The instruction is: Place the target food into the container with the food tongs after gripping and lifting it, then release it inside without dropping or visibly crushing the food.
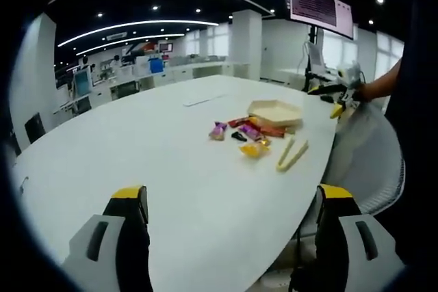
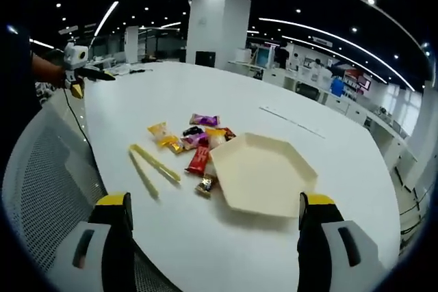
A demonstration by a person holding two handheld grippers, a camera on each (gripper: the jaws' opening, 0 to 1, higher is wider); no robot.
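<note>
White tabletop (image 2: 226, 97) is stretching across both views, a large oval surface in an open office. In the right gripper view, a cream hexagonal tray (image 2: 263, 172) is sitting on the table, and no food is lying inside it. Just beside its left edge, a cluster of wrapped snacks (image 2: 196, 139) is lying: a purple packet at the far side, a yellow one to the left, a red packet (image 2: 198, 159) touching or nearly touching the tray's rim, and a small dark one nearest the camera. A pair of pale yellow food tongs (image 2: 153, 166) is lying flat on the table left of the snacks, near the table edge, with nothing gripping it. The right gripper (image 2: 217, 230) is hovering above the near edge of the table, its 2 yellow-tipped jaws standing wide apart with nothing between them.

In the left gripper view, the left gripper (image 1: 233, 220) is also hanging over the table, well apart from the items, its jaws spread wide and holding nothing. Farther off, the tray (image 1: 275, 112), snacks (image 1: 245, 133) and tongs (image 1: 292, 154) are lying near the table's right edge. A mesh-backed chair (image 2: 48, 169) is standing beside the table.
</note>
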